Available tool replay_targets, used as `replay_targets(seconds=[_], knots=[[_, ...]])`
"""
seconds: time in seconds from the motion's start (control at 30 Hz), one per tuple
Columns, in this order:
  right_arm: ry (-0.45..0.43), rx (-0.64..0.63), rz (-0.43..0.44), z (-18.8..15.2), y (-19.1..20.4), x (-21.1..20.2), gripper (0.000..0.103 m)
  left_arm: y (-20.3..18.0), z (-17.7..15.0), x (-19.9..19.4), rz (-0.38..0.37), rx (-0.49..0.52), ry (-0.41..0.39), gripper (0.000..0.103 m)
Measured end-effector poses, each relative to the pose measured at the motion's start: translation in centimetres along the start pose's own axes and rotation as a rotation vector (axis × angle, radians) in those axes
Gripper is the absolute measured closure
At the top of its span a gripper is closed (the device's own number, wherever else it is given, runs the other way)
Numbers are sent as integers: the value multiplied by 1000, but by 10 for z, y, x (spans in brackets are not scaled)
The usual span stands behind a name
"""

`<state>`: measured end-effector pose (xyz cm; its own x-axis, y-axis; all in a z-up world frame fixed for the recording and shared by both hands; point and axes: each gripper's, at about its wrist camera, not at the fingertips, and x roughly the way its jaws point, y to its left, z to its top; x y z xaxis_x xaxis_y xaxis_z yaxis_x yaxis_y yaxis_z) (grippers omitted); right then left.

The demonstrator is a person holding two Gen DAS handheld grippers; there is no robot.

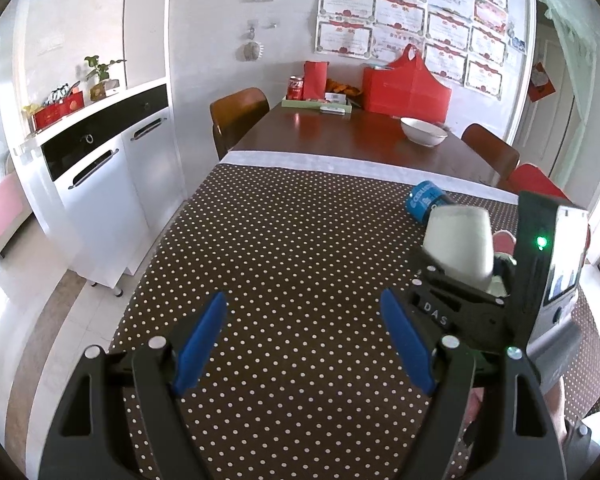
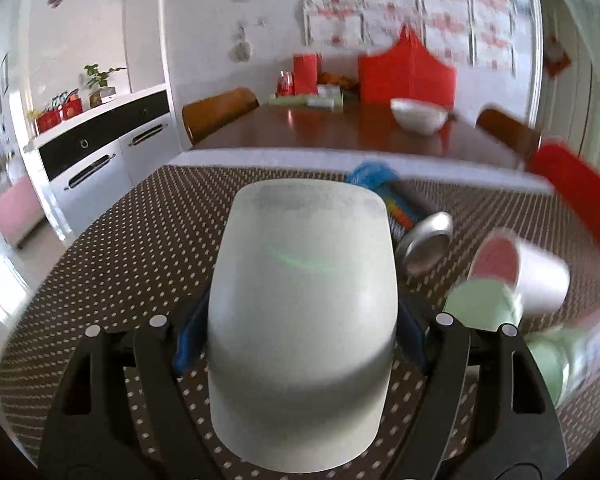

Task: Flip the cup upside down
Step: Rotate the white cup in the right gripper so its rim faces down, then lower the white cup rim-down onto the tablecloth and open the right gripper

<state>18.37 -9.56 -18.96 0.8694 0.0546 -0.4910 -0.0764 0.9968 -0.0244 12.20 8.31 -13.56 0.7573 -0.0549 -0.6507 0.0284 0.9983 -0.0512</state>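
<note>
While clamped between right gripper (image 2: 296,344) jaws, cup (image 2: 302,320) base-up — left gripper (image 1: 304,344) jaws apart

Cup (image 2: 300,320) between right claw (image 2: 300,344) fingers, can (image 2: 404,216) behind.

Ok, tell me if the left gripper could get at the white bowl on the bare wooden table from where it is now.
Probably not as it stands. The left gripper is open and empty, and nothing on the dotted cloth blocks its line, but the white bowl sits far beyond the cloth's far edge; it would need carrying forward.
</note>
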Motion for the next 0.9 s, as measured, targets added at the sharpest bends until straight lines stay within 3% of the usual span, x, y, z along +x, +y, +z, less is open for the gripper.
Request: replay_targets(seconds=[0.17,0.47,0.9], knots=[[-118,-93,-61,6,17,3,27,4,3,7,-2,-15,2,25],[122,-11,-47,1,15,36,27,11,4,16,-11,-20,13,25],[165,5,-6,-16,10,10,27,6,-3,8,-27,-14,8,25]])
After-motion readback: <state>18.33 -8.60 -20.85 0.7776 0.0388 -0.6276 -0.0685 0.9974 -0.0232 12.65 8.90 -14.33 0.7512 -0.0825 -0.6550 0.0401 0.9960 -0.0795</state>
